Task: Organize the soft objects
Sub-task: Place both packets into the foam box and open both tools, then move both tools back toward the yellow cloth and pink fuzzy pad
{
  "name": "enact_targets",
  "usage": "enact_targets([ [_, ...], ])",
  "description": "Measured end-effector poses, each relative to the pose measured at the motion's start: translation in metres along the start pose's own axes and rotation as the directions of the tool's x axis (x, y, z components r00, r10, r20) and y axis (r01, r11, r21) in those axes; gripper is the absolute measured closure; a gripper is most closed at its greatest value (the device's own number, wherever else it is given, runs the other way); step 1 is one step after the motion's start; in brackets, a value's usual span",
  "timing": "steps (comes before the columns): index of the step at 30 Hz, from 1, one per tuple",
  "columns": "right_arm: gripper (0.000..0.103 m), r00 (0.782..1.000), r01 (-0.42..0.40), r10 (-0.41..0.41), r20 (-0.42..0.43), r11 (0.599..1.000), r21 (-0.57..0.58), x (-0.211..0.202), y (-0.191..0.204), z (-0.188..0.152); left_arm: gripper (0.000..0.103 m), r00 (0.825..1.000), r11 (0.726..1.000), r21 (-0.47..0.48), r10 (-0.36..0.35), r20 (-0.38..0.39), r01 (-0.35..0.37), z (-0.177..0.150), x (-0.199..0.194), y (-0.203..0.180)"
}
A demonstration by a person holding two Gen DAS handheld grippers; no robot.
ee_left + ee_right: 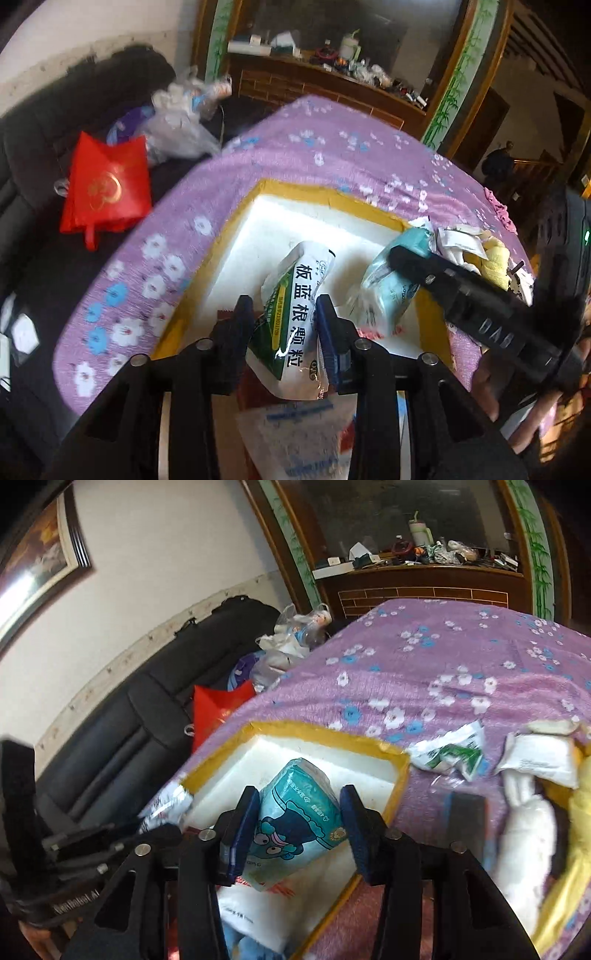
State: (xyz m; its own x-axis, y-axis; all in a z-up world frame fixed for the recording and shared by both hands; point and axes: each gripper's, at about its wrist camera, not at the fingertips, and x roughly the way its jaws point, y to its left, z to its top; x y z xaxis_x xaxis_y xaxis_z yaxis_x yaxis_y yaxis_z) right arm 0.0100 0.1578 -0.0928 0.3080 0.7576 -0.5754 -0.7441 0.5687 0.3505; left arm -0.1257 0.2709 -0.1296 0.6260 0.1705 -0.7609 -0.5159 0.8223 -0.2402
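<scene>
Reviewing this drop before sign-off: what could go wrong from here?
1. The teal tissue pack sits between the right gripper's jaws with a gap on one side; it may fall askew.
2. The green-and-white sachet in the left gripper hangs over the foam box beside the other gripper; they may collide.

Over the white foam box point(400, 771) on the purple flowered cloth point(424, 672), the right gripper point(299, 812) has a teal tissue pack point(295, 812) between its parted jaws, touching the left pad only.
</scene>
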Motion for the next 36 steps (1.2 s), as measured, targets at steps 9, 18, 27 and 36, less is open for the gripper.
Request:
enact_targets([
  [9,0.01,0.995,-0.09,0.09,0.051,0.996,0.007,-0.002,0.015,-0.003,0.025,0.97,0.957,-0.161,-0.234,0.069,0.242,-0.002,-0.02,0.022],
  [18,0.008,0.976,-0.189,0.179,0.127,0.979,0.078,-0.015,0.011,-0.007,0.024,0.957,0.952,-0.145,-0.246,0.157,0.269,-0.018,-0.07,0.0],
  [27,0.008,0.968,-0.237,0.22,0.119,0.96,0.149,-0.078,-0.005,-0.049,0.024,0.955,0.96,-0.041,-0.269,0.123,0.276,-0.048,-0.102,-0.05],
  [36,0.007,0.988,-0.141,0.116,0.103,0.946,0.29,-0.155,-0.085,-0.084,0.024,0.934,0.936,0.143,-0.338,0.117,0.321,-0.078,-0.124,-0.132],
])
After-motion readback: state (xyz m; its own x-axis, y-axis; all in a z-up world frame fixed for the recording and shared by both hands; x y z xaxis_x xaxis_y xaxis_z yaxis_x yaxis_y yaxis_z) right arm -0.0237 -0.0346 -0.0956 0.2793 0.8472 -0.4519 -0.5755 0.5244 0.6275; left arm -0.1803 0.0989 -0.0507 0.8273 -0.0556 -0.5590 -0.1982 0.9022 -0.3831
